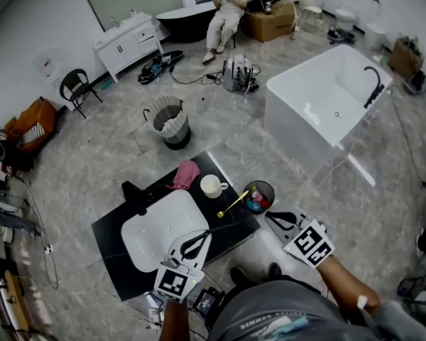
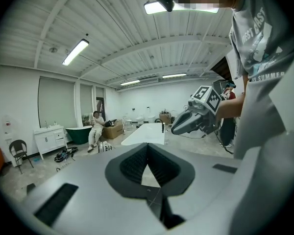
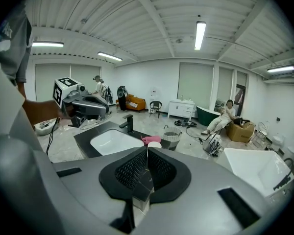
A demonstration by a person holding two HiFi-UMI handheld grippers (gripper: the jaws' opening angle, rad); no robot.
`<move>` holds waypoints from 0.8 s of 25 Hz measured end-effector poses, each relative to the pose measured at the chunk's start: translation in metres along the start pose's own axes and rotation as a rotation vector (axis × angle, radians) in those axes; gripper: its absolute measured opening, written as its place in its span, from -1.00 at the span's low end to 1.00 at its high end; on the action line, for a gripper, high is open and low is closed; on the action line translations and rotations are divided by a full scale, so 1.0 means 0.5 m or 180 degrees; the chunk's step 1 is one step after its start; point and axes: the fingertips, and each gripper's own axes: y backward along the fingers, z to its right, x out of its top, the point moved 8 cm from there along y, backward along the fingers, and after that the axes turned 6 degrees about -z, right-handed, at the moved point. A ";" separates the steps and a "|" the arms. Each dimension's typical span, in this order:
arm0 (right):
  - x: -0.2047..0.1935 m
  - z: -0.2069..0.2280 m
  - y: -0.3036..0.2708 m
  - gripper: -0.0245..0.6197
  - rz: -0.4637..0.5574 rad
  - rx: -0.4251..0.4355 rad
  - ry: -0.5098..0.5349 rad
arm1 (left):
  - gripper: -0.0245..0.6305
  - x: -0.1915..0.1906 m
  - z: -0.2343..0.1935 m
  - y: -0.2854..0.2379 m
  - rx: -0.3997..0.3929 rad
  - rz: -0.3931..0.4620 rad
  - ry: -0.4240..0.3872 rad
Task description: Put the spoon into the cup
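Gold in colour, the spoon lies untouched on the black counter just beside the cup, your left gripper and right gripper both closed and empty, so the whole task remains.

cup: 1
spoon: 1
pink cloth: 1
sink: 1
faucet: 1
bathtubs: 2, white bathtub, dark bathtub
grippers: 2, left gripper, right gripper
chair: 1
seated person: 1
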 end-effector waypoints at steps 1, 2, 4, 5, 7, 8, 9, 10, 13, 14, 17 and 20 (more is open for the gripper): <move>0.001 -0.003 -0.003 -0.82 -0.0017 -0.0014 -0.0007 | -0.92 -0.003 -0.005 0.003 -0.0018 0.0009 -0.0002; 0.002 -0.008 -0.007 -0.82 -0.0025 -0.0028 -0.0016 | -0.92 -0.007 -0.010 0.006 -0.0035 0.0018 0.0001; 0.008 -0.016 -0.014 -0.82 -0.0027 -0.0058 -0.0029 | -0.92 -0.017 -0.021 0.012 -0.0066 0.0037 0.0017; 0.012 -0.020 -0.016 -0.82 -0.0024 -0.0073 -0.0034 | -0.92 -0.022 -0.026 0.014 -0.0082 0.0043 0.0026; 0.021 -0.028 -0.018 -0.82 0.0021 -0.0104 -0.0064 | -0.92 -0.031 -0.035 0.018 -0.0126 0.0039 0.0052; 0.025 -0.032 -0.019 -0.82 0.0045 -0.0118 -0.0080 | -0.92 -0.034 -0.039 0.019 -0.0151 0.0027 0.0065; 0.028 -0.032 -0.020 -0.82 0.0056 -0.0128 -0.0092 | -0.92 -0.036 -0.044 0.018 -0.0174 0.0008 0.0066; 0.027 -0.032 -0.022 -0.82 0.0051 -0.0130 -0.0107 | -0.92 -0.038 -0.048 0.016 -0.0194 -0.0011 0.0056; 0.011 -0.026 -0.027 -0.82 -0.0025 -0.0097 -0.0191 | -0.92 -0.037 -0.054 0.009 -0.0246 -0.0024 0.0087; 0.007 -0.019 -0.031 -0.82 -0.0054 -0.0092 -0.0225 | -0.92 -0.035 -0.058 0.006 -0.0252 -0.0041 0.0109; 0.002 0.017 -0.054 -0.82 -0.0098 -0.0071 -0.0298 | -0.92 -0.026 -0.080 -0.023 -0.0219 -0.0091 0.0085; 0.002 0.046 -0.084 -0.82 -0.0144 0.0027 -0.0263 | -0.92 -0.016 -0.089 -0.044 -0.0168 -0.0035 0.0105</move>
